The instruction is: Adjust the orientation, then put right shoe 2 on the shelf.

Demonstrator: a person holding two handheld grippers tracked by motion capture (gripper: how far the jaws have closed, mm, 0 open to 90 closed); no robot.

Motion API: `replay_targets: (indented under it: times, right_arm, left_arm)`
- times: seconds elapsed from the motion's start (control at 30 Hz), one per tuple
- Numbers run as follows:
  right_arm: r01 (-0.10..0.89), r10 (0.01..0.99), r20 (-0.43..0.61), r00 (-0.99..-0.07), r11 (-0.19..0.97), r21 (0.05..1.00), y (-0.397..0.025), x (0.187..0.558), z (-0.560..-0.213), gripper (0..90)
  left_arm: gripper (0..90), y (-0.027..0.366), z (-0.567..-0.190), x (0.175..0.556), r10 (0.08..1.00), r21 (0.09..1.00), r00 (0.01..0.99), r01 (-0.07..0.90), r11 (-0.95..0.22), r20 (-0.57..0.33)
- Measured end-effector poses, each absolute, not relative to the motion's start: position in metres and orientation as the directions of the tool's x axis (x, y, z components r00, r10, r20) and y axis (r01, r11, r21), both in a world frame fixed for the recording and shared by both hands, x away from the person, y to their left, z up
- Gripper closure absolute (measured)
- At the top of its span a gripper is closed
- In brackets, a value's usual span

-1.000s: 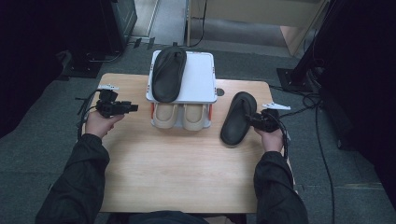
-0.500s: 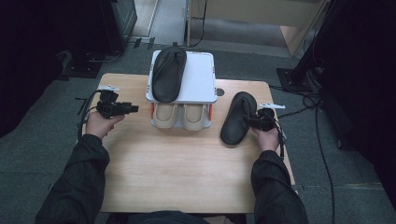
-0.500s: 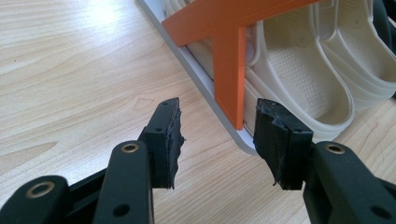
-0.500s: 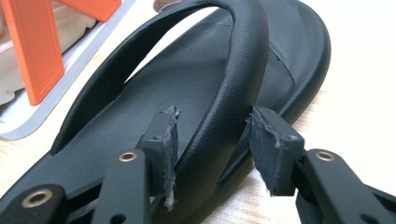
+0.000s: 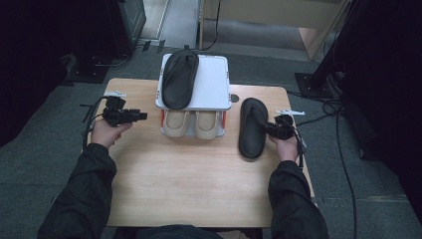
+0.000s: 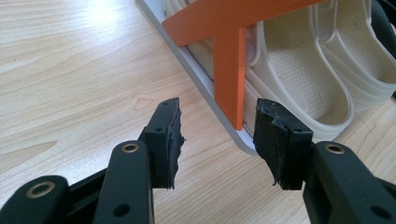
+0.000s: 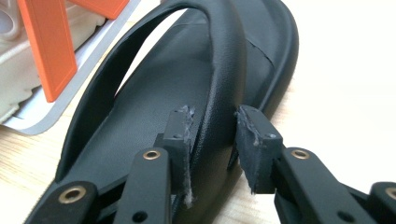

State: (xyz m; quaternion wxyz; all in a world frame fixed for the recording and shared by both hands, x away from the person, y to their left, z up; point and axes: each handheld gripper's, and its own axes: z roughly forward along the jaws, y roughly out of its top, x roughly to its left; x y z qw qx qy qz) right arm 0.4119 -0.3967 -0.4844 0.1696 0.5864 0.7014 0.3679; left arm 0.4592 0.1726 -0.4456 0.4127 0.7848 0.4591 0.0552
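Work is half done, we judge: one black sandal (image 5: 179, 78) lies on the rack (image 5: 214, 89), its mate (image 5: 252, 128) at 3 o'clock awaits lifting, strap between the nearly closed right gripper (image 7: 212, 133); left gripper (image 6: 217, 135) open, empty.

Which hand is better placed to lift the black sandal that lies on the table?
The right. Its tool already straddles the strap of the black sandal, jaws either side of it. The left tool is open over bare table beside the shoe rack, away from that sandal.
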Motion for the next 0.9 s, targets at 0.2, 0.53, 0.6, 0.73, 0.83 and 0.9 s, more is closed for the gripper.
replay_targets:
  times: [0.2, 0.53, 0.6, 0.73, 0.83, 0.9]
  right_arm:
    - [0.699, 0.949, 0.164, -0.269, 0.075, 0.712, -0.393, 0.411, -0.483, 69.7]
    - [0.705, 0.955, 0.169, -0.244, 0.055, 0.707, -0.39, 0.418, -0.487, 70.4]
    - [0.716, 0.959, 0.176, -0.222, 0.038, 0.697, -0.389, 0.419, -0.485, 72.2]
    - [0.722, 0.964, 0.167, -0.207, 0.035, 0.691, -0.387, 0.421, -0.484, 73.6]
    - [0.723, 0.966, 0.168, -0.196, 0.027, 0.69, -0.387, 0.421, -0.484, 74.0]
    - [0.727, 0.966, 0.173, -0.192, 0.022, 0.686, -0.388, 0.421, -0.483, 74.3]
  left_arm:
    - [51.3, 0.172, -0.446, 0.459, 0.767, 0.701, 0.572, 0.673, -0.238, -0.289]
    - [51.4, 0.172, -0.447, 0.457, 0.769, 0.696, 0.571, 0.676, -0.242, -0.287]
    - [51.4, 0.173, -0.447, 0.456, 0.769, 0.697, 0.572, 0.675, -0.243, -0.286]
    - [51.4, 0.175, -0.446, 0.455, 0.77, 0.701, 0.57, 0.673, -0.236, -0.288]
    - [51.4, 0.176, -0.446, 0.455, 0.772, 0.701, 0.565, 0.675, -0.229, -0.291]
    - [51.4, 0.176, -0.446, 0.455, 0.771, 0.702, 0.566, 0.674, -0.229, -0.292]
